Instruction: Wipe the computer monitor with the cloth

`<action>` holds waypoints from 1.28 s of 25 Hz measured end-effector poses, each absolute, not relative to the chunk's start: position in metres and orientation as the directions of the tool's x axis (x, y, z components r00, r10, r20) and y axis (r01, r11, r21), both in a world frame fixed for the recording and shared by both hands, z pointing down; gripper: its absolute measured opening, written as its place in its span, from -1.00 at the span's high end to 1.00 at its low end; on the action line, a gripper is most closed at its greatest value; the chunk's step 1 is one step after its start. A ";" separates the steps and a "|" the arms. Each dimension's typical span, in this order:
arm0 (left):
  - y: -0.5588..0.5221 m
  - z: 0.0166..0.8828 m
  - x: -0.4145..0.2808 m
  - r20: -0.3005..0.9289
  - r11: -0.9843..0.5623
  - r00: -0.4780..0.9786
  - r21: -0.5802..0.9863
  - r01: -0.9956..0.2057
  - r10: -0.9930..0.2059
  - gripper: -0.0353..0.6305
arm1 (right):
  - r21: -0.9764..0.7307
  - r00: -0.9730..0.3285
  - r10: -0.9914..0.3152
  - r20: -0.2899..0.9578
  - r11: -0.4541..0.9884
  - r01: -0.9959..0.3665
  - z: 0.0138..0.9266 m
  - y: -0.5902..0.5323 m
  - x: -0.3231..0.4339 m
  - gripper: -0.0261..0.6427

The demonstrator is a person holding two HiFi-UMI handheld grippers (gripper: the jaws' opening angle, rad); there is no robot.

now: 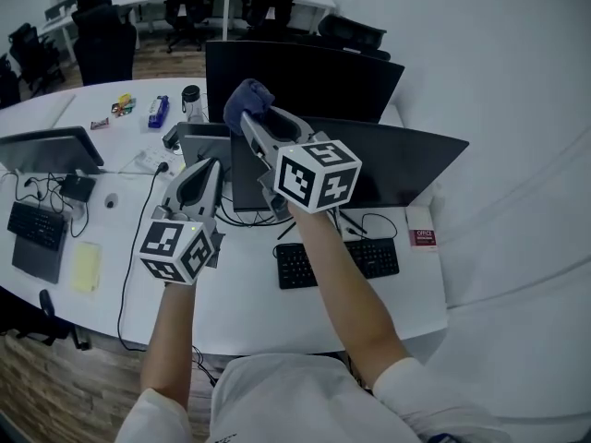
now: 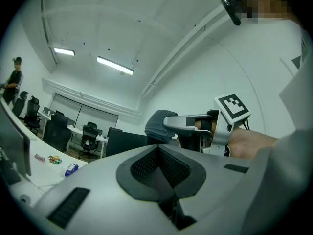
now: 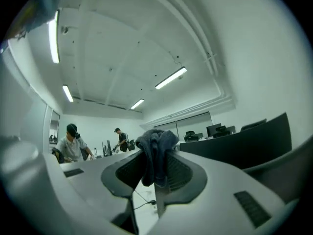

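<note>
Two claws up over the white surface point(image 1: 242, 289): nearest, at 9 o'clock, left claw point(image 1: 206, 164) point(image 2: 164, 177) pressed together, empty; right claw point(image 1: 251, 120) point(image 3: 150, 173) pinching the dark cloth point(image 1: 247, 94) point(image 3: 155, 148), bunched over its tips; black monitor point(image 1: 392, 162) at 4 o'clock from the cloth.

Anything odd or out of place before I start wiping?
Nothing stands out. The cloth is bunched in the right gripper's jaws near the monitor; the left gripper is shut and empty. No spill or damage shows.

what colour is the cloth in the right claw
Dark blue-grey cloth, clearest in the head view.
</note>
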State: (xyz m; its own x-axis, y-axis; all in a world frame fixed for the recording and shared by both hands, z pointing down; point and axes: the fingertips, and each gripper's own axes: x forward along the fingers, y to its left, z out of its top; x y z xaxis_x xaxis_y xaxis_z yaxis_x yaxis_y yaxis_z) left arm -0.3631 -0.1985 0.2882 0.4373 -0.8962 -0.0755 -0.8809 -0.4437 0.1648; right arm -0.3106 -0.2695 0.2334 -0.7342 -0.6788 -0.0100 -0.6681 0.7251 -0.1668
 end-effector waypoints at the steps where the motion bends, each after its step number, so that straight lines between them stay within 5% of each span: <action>1: -0.198 0.289 -0.363 -0.074 -0.442 0.435 0.163 -0.882 -0.897 0.86 | -0.129 -0.728 -0.685 0.005 0.722 -0.680 0.234 -0.269 -0.310 0.56; 12: -0.206 0.292 -0.337 -0.062 -0.450 0.446 0.156 -0.879 -0.893 0.86 | -0.082 -0.698 -0.715 0.027 0.695 -0.715 0.238 -0.277 -0.267 0.56; 32: -0.228 0.286 -0.180 -0.043 -0.514 0.513 0.115 -0.850 -0.858 0.86 | 0.012 -0.624 -0.781 0.020 0.624 -0.781 0.240 -0.286 -0.111 0.56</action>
State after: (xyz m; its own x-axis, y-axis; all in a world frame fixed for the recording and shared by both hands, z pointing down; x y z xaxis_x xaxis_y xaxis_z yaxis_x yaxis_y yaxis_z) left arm -0.1795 -0.2281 0.2859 0.5127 -0.8575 -0.0429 -0.8501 -0.5140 0.1151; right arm -0.1106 -0.2862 0.2401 -0.6241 -0.7811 0.0196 -0.7810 0.6244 0.0119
